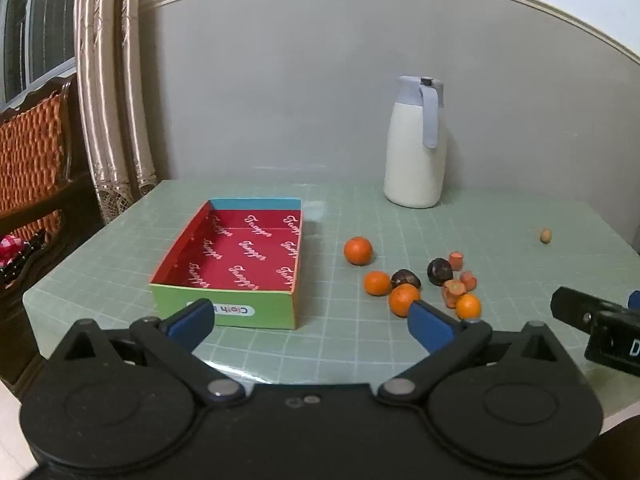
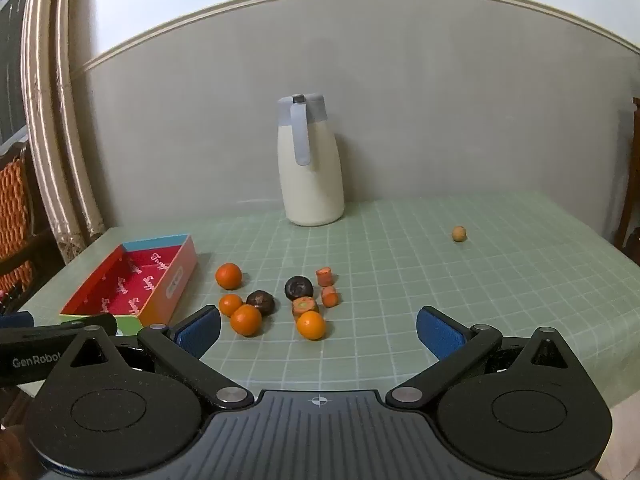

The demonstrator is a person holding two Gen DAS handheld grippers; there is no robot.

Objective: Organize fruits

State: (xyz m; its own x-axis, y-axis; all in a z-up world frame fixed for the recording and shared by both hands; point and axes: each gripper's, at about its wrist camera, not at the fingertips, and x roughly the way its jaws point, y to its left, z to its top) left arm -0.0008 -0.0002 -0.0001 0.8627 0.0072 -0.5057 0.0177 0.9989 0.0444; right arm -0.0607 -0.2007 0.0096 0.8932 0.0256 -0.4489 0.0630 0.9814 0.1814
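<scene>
An open box [image 1: 240, 258] with a red printed inside stands on the green grid mat, empty; it also shows at the left of the right wrist view [image 2: 136, 280]. Several small oranges [image 1: 358, 251] [image 2: 229, 276], two dark round fruits [image 1: 439, 271] [image 2: 299, 288] and carrot pieces [image 1: 454, 291] [image 2: 325, 277] lie in a cluster to the right of the box. My left gripper [image 1: 310, 322] is open and empty, near the box's front. My right gripper [image 2: 318, 328] is open and empty, just in front of the cluster.
A white jug [image 1: 416, 144] [image 2: 310, 164] with a grey-blue lid stands at the back by the wall. A small tan ball [image 1: 545, 235] [image 2: 459, 234] lies alone at the right. A chair [image 1: 32, 160] and curtain stand left of the table.
</scene>
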